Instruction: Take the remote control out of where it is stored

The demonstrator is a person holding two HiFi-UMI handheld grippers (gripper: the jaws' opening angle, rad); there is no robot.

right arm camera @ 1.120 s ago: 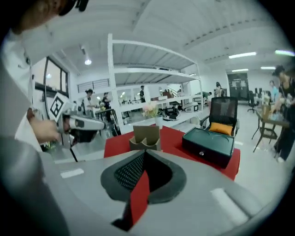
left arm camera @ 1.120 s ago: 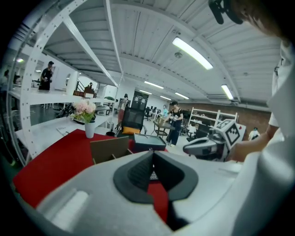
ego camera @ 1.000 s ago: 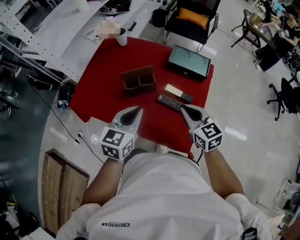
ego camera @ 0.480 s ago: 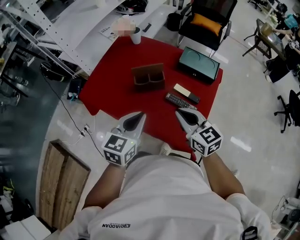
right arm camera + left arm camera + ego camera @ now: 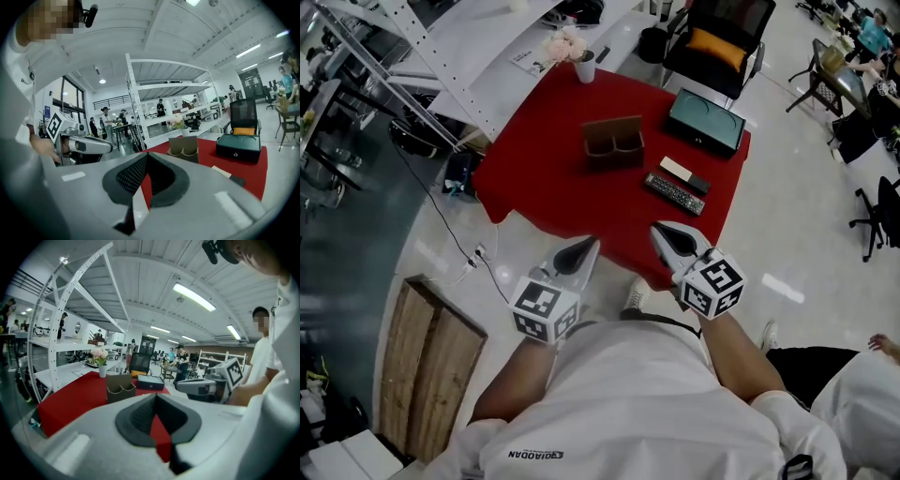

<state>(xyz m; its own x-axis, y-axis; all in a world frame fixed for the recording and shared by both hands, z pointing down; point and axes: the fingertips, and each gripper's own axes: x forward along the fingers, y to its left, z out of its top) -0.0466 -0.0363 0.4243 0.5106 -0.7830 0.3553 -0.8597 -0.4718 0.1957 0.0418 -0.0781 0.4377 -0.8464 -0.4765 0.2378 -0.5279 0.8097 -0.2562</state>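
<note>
your left gripper (image 5: 582, 248) has its jaws together, empty, off the near edge of the red table (image 5: 534, 178). brown two-slot holder (image 5: 613, 141) sits mid-table. right gripper (image 5: 664, 234) jaws closed too, nothing in them. remote control (image 5: 674, 194) lies flat on the table right of the holder, teal case (image 5: 706, 120) behind it

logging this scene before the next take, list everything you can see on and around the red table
table: one, red, centre of the head view
holder: one, brown, two compartments, mid-table
remote control: one, black, flat on the table, right of the holder
block: one, cream with black end, just beyond the remote control
box: one, dark teal, far right corner
cup of flowers: one, white, far corner
chair: one, black, orange cushion, behind the table
wooden board: one, brown, floor at left
left gripper: one, grey, shut, empty
right gripper: one, grey, shut, empty
</note>
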